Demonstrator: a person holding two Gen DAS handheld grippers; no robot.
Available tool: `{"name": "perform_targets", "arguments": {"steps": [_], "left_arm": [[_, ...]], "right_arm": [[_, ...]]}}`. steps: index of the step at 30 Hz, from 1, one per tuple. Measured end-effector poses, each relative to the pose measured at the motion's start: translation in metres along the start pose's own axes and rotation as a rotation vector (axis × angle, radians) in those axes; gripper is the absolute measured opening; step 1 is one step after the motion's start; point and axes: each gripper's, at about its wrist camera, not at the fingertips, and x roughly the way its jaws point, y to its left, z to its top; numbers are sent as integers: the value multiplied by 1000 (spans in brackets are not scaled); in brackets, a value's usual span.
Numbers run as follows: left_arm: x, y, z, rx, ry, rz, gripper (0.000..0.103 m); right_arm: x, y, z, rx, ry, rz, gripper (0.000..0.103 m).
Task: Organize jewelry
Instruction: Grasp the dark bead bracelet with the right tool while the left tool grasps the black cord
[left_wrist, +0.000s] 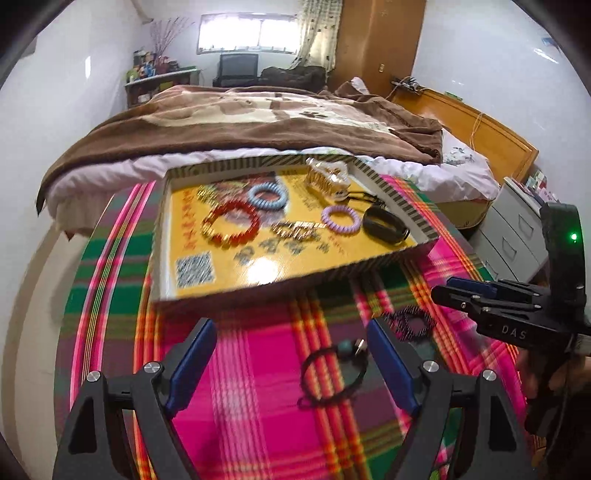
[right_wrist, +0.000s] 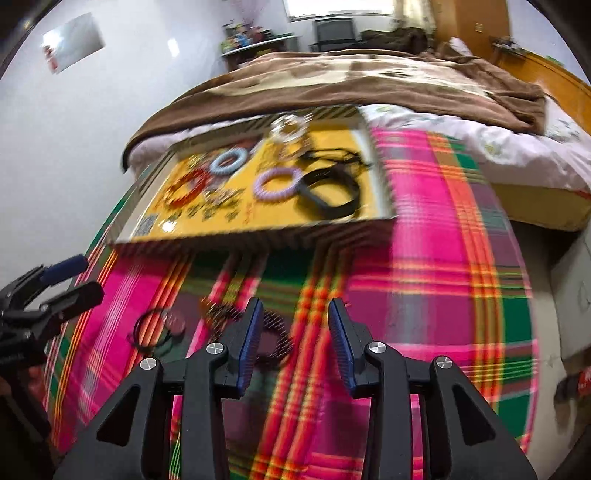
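Note:
A shallow yellow-lined box (left_wrist: 369, 258) (right_wrist: 258, 232) on a plaid cloth holds a red bead bracelet (left_wrist: 231, 225), a blue coil tie (left_wrist: 266, 195), a purple coil tie (left_wrist: 340, 219) (right_wrist: 277, 182), a black band (left_wrist: 386, 225) (right_wrist: 328, 195), a gold link bracelet (left_wrist: 291, 229) and a clear trinket (left_wrist: 328, 179). On the cloth lie a black cord bracelet (left_wrist: 332, 373) (right_wrist: 155, 328) and a dark beaded bracelet (left_wrist: 408, 323) (right_wrist: 275, 338). My left gripper (left_wrist: 291, 354) is open above the cord bracelet. My right gripper (right_wrist: 295, 332) (left_wrist: 454, 291) is open beside the beaded bracelet.
The plaid cloth (left_wrist: 258, 406) (right_wrist: 424, 295) covers the table. A bed with a brown blanket (left_wrist: 240, 118) stands behind it. Grey drawers (left_wrist: 517, 236) stand at the right, next to a wooden headboard (left_wrist: 476, 125).

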Motion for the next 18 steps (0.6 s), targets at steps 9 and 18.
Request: {"name": "perform_targets", "arguments": {"steps": [9, 18], "left_arm": [[-6, 28, -29, -65, 29, 23, 83], [-3, 30, -35, -79, 44, 5, 83]], "right_arm": [[19, 27, -17, -195, 42, 18, 49], [27, 41, -16, -290, 47, 1, 61]]}}
